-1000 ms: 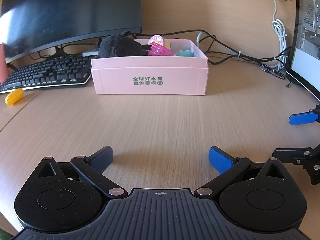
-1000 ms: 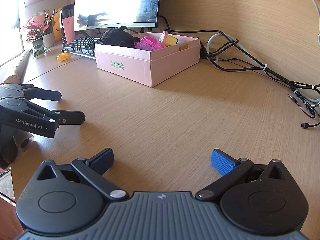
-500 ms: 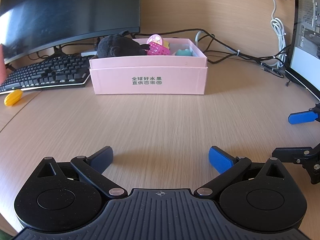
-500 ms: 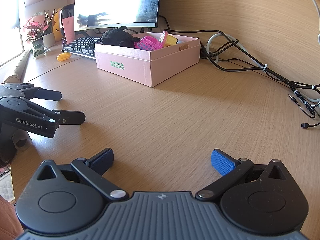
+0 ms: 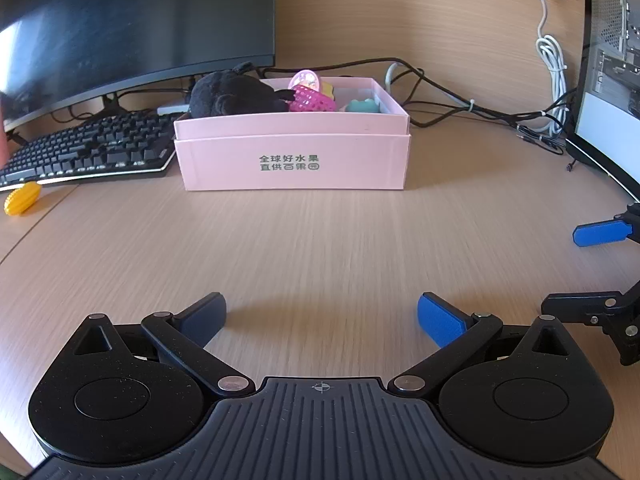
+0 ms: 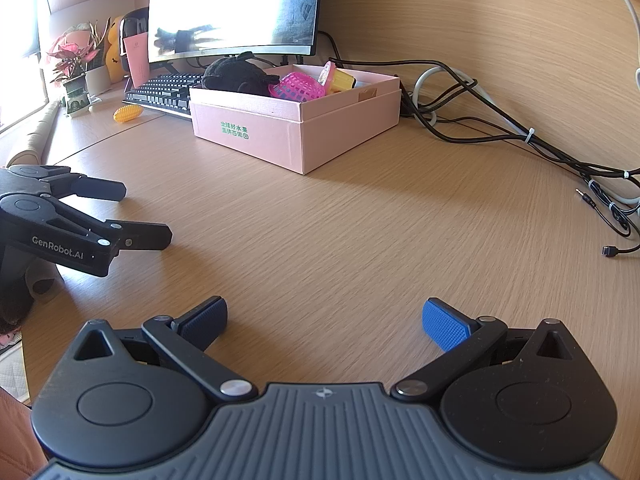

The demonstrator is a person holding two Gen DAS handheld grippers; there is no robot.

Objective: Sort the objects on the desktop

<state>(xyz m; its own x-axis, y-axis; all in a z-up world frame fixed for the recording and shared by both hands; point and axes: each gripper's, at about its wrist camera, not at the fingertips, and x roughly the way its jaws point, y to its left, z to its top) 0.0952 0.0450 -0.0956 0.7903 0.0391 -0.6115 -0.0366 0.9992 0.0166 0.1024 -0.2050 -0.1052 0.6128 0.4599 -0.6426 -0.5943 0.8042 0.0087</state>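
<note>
Nearest the cameras, the left gripper [image 5: 322, 314] and the right gripper [image 6: 324, 318] both hover low over the desk [image 5: 320, 248] with their fingers spread wide and nothing between them. The stretch of desk in front of them is bare wood.

Farther on sits the pink box [image 5: 294, 156], which already holds a black plush toy [image 5: 236, 94], a pink mesh basket [image 5: 310, 100], a teal toy [image 5: 362, 106] and, seen from the right wrist, a yellow piece [image 6: 342, 80]. By that evidence most of the sorting looks done.

Beyond and to the left, a yellow ridged toy [image 6: 128, 113] lies loose on the desk just in front of the keyboard [image 5: 88, 152], well apart from the box. It seems the one item left to collect, and the left gripper is the closer to it.
</note>
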